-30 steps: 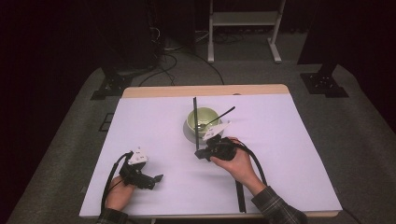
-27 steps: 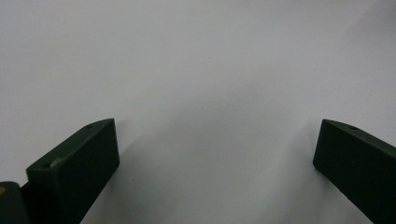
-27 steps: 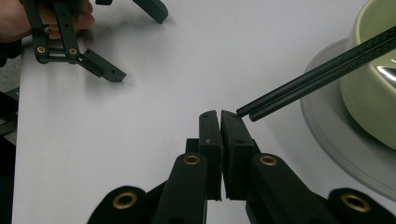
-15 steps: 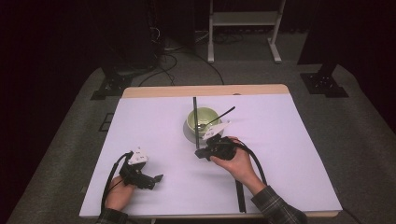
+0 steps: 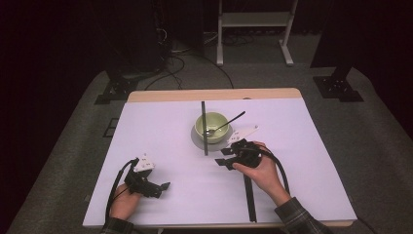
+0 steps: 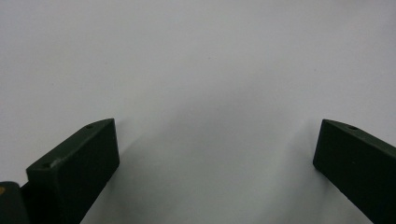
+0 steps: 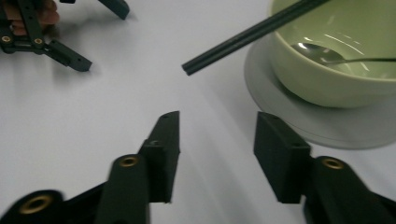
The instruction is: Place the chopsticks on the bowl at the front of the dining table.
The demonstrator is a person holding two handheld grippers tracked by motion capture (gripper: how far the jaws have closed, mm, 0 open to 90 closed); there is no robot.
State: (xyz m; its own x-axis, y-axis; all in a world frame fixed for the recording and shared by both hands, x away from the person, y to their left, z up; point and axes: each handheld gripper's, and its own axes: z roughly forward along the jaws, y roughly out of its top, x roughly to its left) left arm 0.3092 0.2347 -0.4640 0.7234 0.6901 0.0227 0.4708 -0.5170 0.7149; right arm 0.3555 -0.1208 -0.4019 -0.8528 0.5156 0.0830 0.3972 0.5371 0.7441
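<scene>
A pale green bowl [image 5: 211, 127] stands on a grey saucer [image 5: 195, 141] at the middle of the white table. A metal spoon [image 5: 229, 121] leans in the bowl. Black chopsticks [image 5: 204, 127] lie across the bowl's rim, and their near end [image 7: 243, 39] rests on the table. My right gripper [image 5: 223, 157] sits just right of that end, apart from it. Its jaws have just been opening, and the right gripper [image 7: 217, 140] now stands open with nothing between the jaws. At the near left my left gripper [image 5: 163, 187] rests on the table, and the left gripper [image 6: 215, 140] is wide open over bare tabletop.
A straight black strip [image 5: 250, 195] lies on the table under my right forearm, running toward the front edge. The table's wooden far edge [image 5: 214, 94] shows beyond the white cover. Stands and cables sit on the dark floor behind.
The right gripper has drawn a little to the right, away from the chopsticks' near end, and its jaws have parted. The left hand, bowl and chopsticks have kept still.
</scene>
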